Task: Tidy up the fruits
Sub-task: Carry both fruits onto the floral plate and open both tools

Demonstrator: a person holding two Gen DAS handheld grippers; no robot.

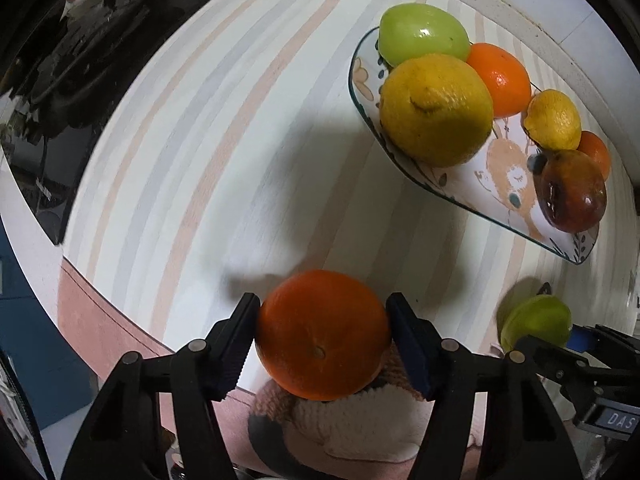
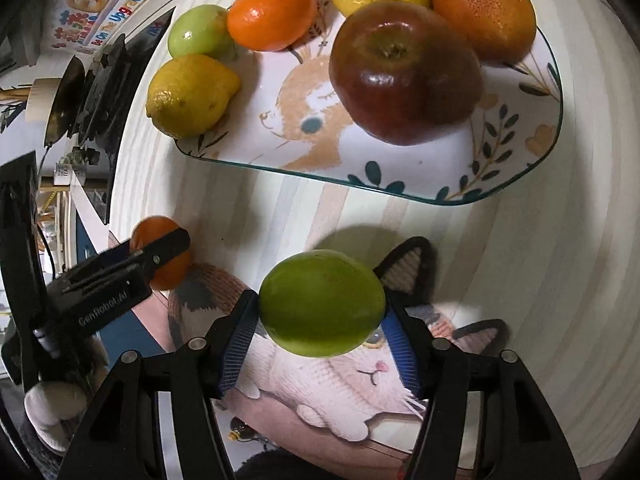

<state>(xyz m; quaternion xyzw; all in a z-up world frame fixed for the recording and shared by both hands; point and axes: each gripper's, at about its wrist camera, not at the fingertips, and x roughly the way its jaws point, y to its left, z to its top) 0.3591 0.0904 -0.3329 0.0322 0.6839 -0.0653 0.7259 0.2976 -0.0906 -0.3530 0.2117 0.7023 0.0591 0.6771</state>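
Note:
My left gripper points down at the table and is shut on an orange, with both pads pressing its sides. My right gripper is shut on a green fruit, a little above the table. In the left wrist view that green fruit shows at the right edge. Beyond both lies a rabbit-print plate holding a red apple, two oranges, two lemons and another green fruit. In the right wrist view the left gripper's fingers show at the left, on the orange.
The striped tabletop lies under both grippers. A cat-patterned knitted mat hangs at the near table edge. Dark equipment stands along the far left side. The plate sits near the table's far right rim.

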